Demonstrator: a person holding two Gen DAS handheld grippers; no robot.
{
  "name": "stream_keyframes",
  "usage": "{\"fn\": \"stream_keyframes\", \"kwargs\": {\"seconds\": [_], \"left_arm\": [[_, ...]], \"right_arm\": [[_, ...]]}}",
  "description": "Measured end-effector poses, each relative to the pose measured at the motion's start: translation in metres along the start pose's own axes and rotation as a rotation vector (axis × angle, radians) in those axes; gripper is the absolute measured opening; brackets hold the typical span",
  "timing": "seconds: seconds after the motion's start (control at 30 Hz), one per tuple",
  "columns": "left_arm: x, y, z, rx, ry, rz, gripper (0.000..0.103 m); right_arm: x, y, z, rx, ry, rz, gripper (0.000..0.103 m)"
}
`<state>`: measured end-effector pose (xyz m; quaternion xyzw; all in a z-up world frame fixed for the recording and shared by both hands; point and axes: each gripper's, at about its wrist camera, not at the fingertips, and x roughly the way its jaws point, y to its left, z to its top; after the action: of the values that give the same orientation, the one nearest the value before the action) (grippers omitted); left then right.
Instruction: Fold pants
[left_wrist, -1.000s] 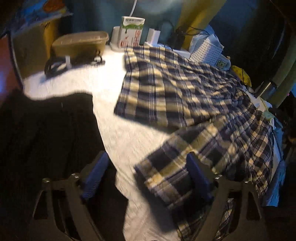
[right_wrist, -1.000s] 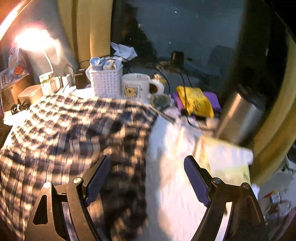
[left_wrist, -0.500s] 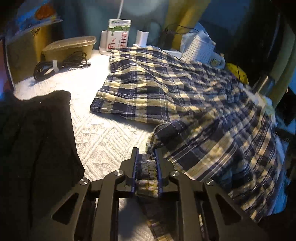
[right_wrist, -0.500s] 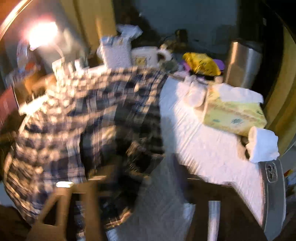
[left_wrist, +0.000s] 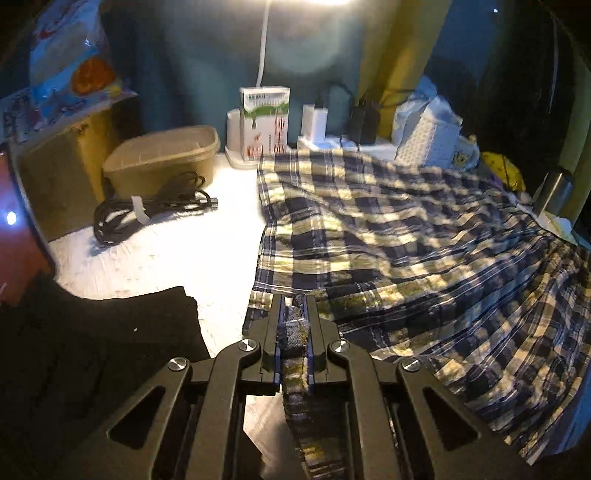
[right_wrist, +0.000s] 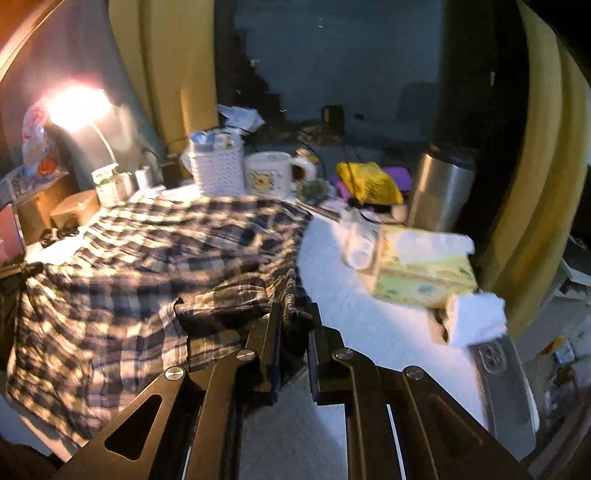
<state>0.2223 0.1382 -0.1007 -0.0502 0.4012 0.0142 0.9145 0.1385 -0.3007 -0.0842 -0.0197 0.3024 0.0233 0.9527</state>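
Both grippers, left (left_wrist: 294, 325) and right (right_wrist: 295, 332), have just clenched their jaws on the near hem of the plaid pants (left_wrist: 424, 236) spread across the white-covered bench (left_wrist: 177, 251). Next, likely: carrying that edge toward the milk carton (left_wrist: 264, 122), evenly.

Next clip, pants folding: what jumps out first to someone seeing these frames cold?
The plaid pants sprawl across the white table cover. Each gripper is shut on an edge: the left gripper near a black garment, the right gripper beside a yellow tissue box.
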Motion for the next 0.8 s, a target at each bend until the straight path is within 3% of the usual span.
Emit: {"fn": "stream_keyframes", "kwargs": {"seconds": [0.17,0.23,0.3,0.37,0.53,0.67,0.8], "left_arm": [[0.016,0.002,-0.013,0.019,0.065,-0.006,0.013],[0.012,0.003,-0.021,0.023,0.075,0.008,0.028],[-0.003,0.005,-0.027,0.031,0.054,0.035,0.057],[-0.023,0.008,-0.033,0.016,0.023,0.012,0.065],[-0.08,-0.014,-0.06,0.06,-0.048,-0.065,0.073],[-0.096,-0.033,-0.095,0.048,-0.005,-0.165,0.073],[-0.101,-0.044,-0.131,-0.026,0.022,-0.206,0.073]], "right_arm": [[0.021,-0.017,-0.043,0.058,0.103,-0.058,0.011],[0.029,-0.023,-0.061,0.089,0.141,-0.064,0.011],[0.027,-0.024,-0.07,0.099,0.138,-0.07,0.011],[0.023,-0.022,-0.07,0.091,0.135,-0.079,0.011],[0.01,-0.018,-0.067,0.072,0.109,-0.084,0.011],[0.0,-0.013,-0.065,0.065,0.084,-0.071,0.011],[-0.008,-0.006,-0.069,0.052,0.069,-0.087,0.012]]}}
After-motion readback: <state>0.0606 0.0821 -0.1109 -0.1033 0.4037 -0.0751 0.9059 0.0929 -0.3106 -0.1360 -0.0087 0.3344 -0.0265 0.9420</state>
